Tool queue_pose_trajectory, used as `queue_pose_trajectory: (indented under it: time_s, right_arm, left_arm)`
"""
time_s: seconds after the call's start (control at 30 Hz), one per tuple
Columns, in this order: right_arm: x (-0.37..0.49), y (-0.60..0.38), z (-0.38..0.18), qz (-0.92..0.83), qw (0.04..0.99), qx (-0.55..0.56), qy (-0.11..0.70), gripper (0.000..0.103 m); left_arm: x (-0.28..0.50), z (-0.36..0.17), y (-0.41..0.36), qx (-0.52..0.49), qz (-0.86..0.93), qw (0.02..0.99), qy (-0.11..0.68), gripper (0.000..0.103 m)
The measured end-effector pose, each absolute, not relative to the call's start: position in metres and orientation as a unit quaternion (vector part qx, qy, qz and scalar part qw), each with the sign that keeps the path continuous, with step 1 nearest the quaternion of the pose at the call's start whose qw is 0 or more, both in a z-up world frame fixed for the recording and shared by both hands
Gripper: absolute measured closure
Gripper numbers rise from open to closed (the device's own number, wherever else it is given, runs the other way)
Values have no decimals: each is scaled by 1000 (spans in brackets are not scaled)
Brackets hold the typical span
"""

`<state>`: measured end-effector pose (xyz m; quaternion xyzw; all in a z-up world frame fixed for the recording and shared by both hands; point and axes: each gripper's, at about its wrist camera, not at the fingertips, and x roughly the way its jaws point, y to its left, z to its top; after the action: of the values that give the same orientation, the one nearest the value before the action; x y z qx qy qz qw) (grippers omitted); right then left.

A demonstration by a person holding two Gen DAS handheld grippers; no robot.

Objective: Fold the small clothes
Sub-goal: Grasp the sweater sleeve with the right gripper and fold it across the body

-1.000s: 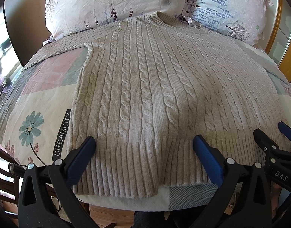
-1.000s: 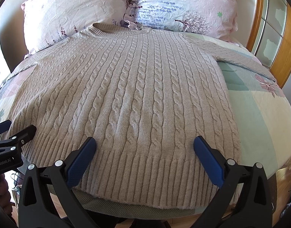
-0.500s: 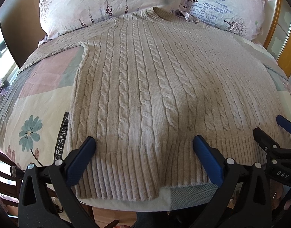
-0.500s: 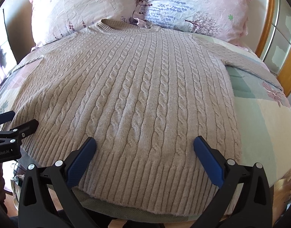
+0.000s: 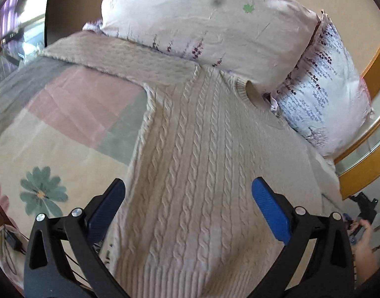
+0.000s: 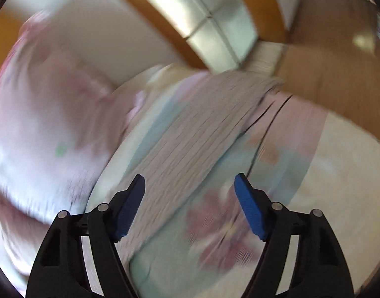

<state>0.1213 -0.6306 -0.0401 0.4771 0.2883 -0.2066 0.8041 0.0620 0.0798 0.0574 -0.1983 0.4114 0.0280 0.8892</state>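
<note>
Left gripper [image 5: 188,200] hanging over lower body of cable-knit sweater [image 5: 202,173], jaws spread wide, gripping nothing. Sweater lying flat on patchwork bedspread [image 5: 65,124], hem toward foot edge of bed, collar by two floral pillows [image 5: 214,19] at head edge, one sleeve [image 5: 120,59] stretching toward left edge. Right gripper [image 6: 188,193] also gaping wide and empty, poised above other sleeve [image 6: 202,129] near right edge of bed. That view pretty blurry tbh. Wooden headboard frame [image 6: 165,19] sitting farthest back.
</note>
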Motion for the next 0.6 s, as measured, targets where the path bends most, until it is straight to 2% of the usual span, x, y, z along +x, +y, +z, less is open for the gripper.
queue_pose_trajectory:
  time_s: [0.07,0.17,0.23,0.27,0.3,0.33,0.47,0.6]
  right_arm:
    - [130,-659,-51,-227,782,500,295,41]
    - [140,-680,-65,-240,760,519,309,58]
    - [141,-685,-68,-247,760,523,296,65]
    - [142,-687,-69,-250,760,524,293,73]
    - [145,-688,-71,-253,760,524,290,86]
    - [147,-691,-73,-254,761,522,291,92]
    - [153,-684,-51,-254,796,475,276,95]
    - [163,-589,27,-143,885,390,209,96]
  left_arm:
    - [67,65,77,-154,45,897,412,2]
    - [74,69,79,-126,63,893,427,2]
    - [74,68,85,-132,72,887,437,2]
    - [75,68,90,-140,80,884,438,2]
    - [74,67,94,-148,87,882,438,2]
    - [73,67,99,-158,93,882,435,2]
    - [74,71,134,-206,114,882,408,2]
    - [91,70,180,-270,113,876,383,2]
